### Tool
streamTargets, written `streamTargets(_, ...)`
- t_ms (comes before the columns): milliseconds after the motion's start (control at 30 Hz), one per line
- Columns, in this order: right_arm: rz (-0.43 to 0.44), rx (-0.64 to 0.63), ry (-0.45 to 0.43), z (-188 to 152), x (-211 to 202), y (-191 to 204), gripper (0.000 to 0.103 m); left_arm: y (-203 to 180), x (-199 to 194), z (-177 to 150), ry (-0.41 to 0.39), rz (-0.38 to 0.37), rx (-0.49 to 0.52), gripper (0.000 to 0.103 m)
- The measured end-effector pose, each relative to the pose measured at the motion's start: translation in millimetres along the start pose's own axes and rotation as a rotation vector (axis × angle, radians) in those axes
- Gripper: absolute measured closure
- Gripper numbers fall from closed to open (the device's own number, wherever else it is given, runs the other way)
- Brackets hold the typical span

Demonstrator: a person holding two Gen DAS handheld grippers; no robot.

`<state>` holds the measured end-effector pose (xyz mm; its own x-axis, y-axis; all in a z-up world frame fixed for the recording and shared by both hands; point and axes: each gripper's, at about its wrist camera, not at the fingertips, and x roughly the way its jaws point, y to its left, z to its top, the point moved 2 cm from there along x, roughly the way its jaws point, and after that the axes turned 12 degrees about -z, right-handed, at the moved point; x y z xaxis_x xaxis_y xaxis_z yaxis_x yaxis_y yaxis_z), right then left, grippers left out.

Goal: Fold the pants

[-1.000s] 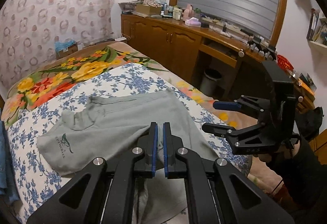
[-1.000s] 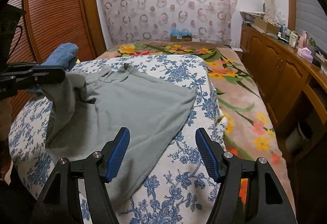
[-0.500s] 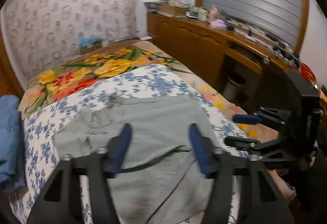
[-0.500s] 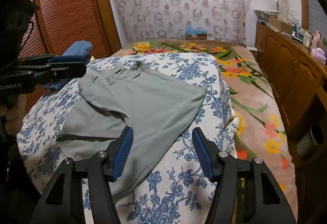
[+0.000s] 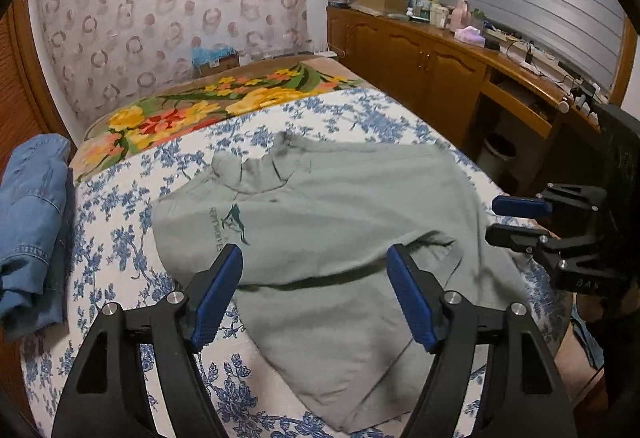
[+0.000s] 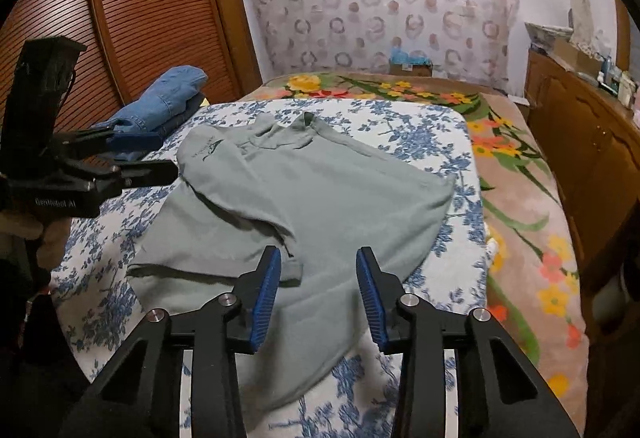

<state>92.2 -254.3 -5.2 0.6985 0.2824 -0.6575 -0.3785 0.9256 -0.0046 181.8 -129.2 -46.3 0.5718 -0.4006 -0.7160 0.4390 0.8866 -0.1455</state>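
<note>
Left wrist view: one grey pants (image 5: 332, 238), left gripper (image 5: 316, 302) spreading empty, right gripper (image 5: 508, 218) narrowing empty.

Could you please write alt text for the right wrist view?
Grey-green pants lie partly folded on a blue floral bedspread, nothing gripped. The right tongs are closing just above them; the left tongs are opening beside folded denim.
</note>
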Motion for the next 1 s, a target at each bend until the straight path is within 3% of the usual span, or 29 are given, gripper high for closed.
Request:
streamTargets(500, -0.022, -0.052, 0.100, 16, 52, 29, 0.069, 22, -3, -21, -0.003, -0.027, -0.007, 0.028)
streamTargets(600, -0.016, -0.058, 0.108, 19, 51, 35, 0.082, 27, -9, -24, -0.018, -0.027, -0.016, 0.028)
streamTargets(700, -0.023, -0.067, 0.091, 18, 45, 41, 0.094, 29, -15, -26, -0.029, -0.025, -0.013, 0.028)
streamTargets(1000, -0.010, -0.018, 0.017, 14, -17, 37, 0.096, 33, -28, -31, -0.051, -0.033, -0.028, 0.028)
